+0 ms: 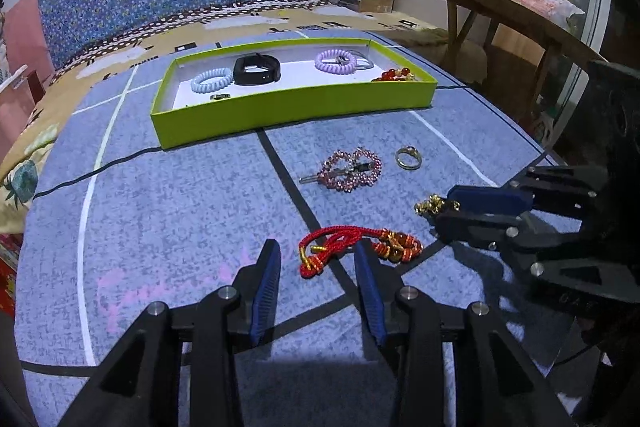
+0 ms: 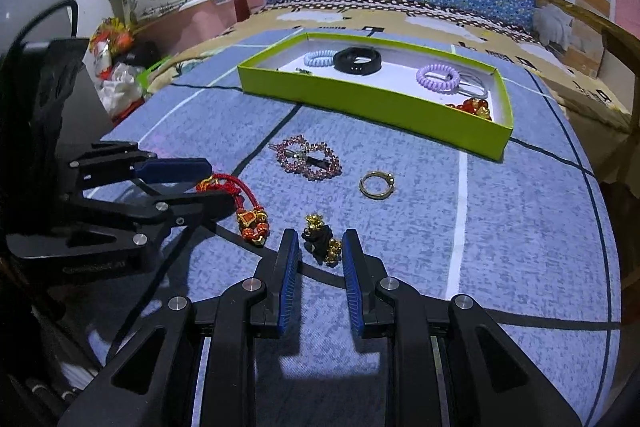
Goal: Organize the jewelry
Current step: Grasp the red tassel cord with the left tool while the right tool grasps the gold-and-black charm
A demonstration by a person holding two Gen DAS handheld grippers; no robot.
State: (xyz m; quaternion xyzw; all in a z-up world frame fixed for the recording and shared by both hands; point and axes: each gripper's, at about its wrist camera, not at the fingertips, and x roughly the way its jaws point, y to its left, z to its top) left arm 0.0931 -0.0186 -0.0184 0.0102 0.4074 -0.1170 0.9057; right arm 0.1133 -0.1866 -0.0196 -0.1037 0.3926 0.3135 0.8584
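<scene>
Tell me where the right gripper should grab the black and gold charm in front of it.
Grip the black middle of the charm, coming straight down from above. It lies flat, lengthwise between the open fingers of the right gripper, with knobbly gold bits at both ends likely to slip.

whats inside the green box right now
The green box holds a blue coil tie, black band, purple coil tie, grey loop, red beads and a small ring.

Tray [image 1: 280, 115] behind hair clip [image 1: 348, 169], ring [image 1: 408, 158] right of clip, cord bracelet [image 1: 356, 251] in front.
</scene>
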